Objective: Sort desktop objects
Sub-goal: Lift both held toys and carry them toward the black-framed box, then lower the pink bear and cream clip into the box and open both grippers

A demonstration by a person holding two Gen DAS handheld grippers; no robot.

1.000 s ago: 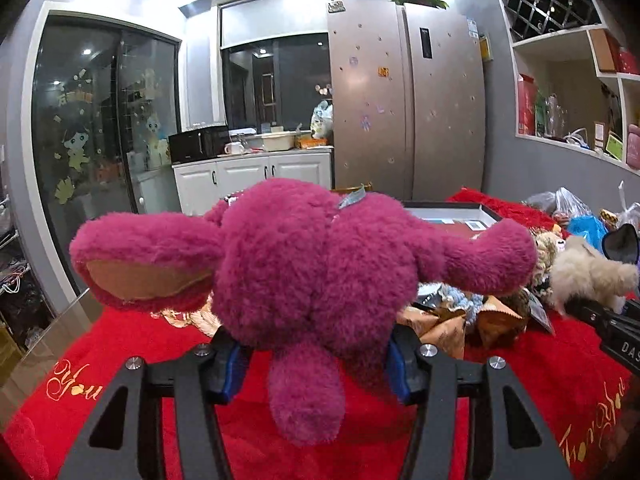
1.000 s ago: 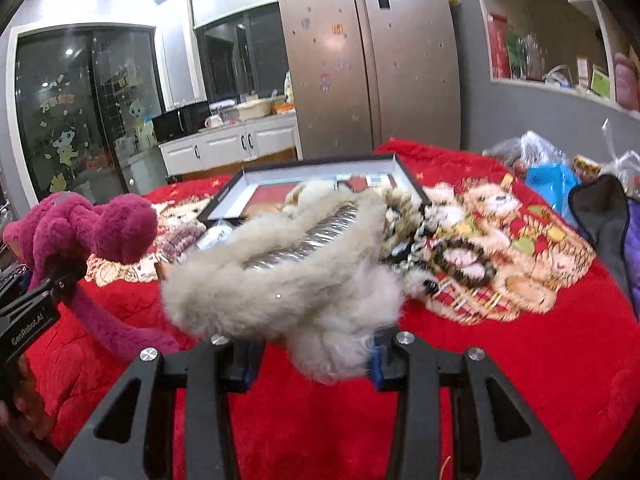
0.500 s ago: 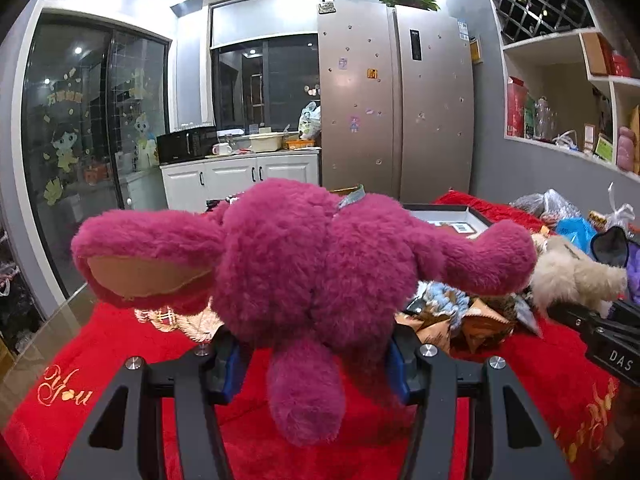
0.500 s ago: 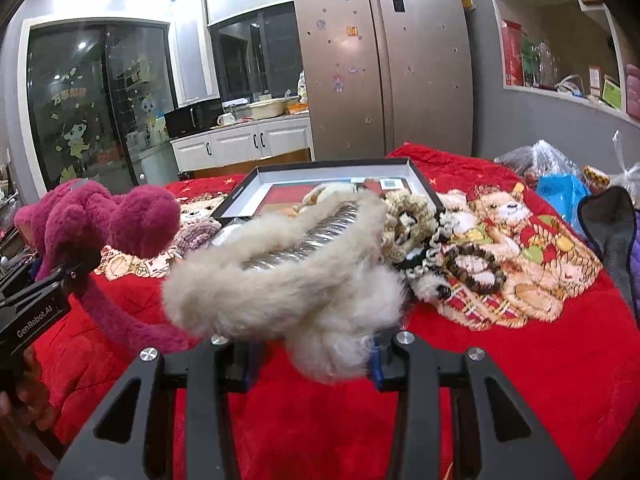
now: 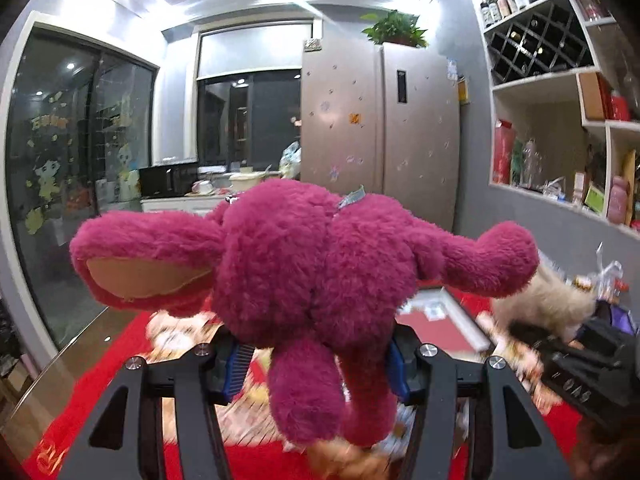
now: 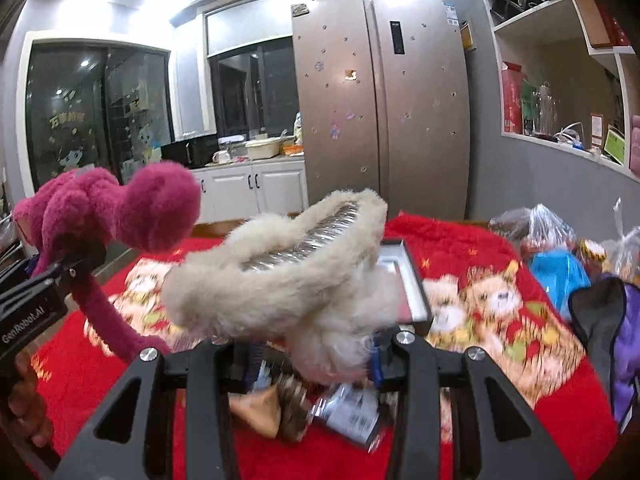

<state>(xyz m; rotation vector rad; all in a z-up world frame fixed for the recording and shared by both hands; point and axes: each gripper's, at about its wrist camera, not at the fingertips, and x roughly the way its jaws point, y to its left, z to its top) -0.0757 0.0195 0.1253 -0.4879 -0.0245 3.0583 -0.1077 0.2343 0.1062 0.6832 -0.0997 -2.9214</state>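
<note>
The left gripper (image 5: 316, 360) pinches a fuzzy magenta plush toy (image 5: 304, 280) between its blue-padded fingers (image 5: 236, 364), filling the centre of the left wrist view above the red embroidered tablecloth (image 5: 100, 412). The right gripper (image 6: 312, 356) pinches a fluffy beige fur hair clip with silver metal teeth (image 6: 288, 272) at mid-frame, in front of an open dark-framed box (image 6: 408, 280). Both items are held off the cloth.

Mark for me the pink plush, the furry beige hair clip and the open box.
pink plush (image 5: 312, 264), left wrist view, middle of its body.
furry beige hair clip (image 6: 280, 280), right wrist view, its near furry arm.
open box (image 6: 412, 280), right wrist view, its right rim.
</note>
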